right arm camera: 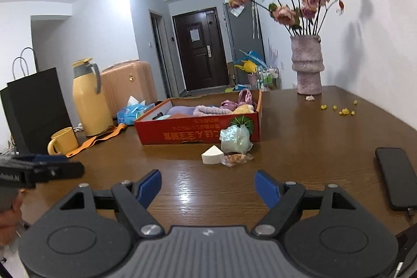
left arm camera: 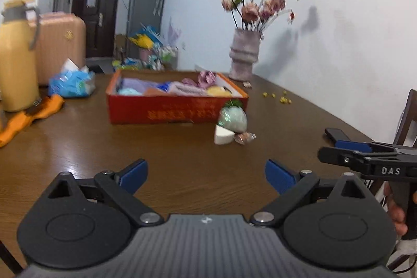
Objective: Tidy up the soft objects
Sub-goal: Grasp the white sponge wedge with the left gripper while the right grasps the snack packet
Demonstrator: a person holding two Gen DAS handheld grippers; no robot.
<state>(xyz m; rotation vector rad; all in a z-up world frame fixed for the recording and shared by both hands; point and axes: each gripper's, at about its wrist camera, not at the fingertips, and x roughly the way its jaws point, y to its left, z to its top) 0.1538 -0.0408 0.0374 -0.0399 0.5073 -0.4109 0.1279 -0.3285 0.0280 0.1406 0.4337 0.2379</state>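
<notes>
A red cardboard box [left arm camera: 161, 112] [right arm camera: 182, 134] sits mid-table and holds several soft items in purple, pink, teal and yellow. In front of its right corner lie a pale green wrapped bundle [left arm camera: 232, 118] [right arm camera: 235, 138], a white sponge wedge [left arm camera: 222, 135] [right arm camera: 212, 155] and a small clear-wrapped brown item [left arm camera: 244, 137] [right arm camera: 234, 159]. My left gripper [left arm camera: 206, 175] is open and empty, low over the table's near side. My right gripper [right arm camera: 208, 185] is open and empty, also short of those items. Each gripper shows at the edge of the other's view.
A yellow thermos [right arm camera: 87, 98], yellow mug [right arm camera: 63, 141], orange cloth strip [left arm camera: 28, 116], blue tissue pack [left arm camera: 71, 82] and black bag [right arm camera: 36, 106] stand at the left. A vase of flowers [right arm camera: 307, 64] stands at the back right. A black phone [right arm camera: 397, 177] lies right.
</notes>
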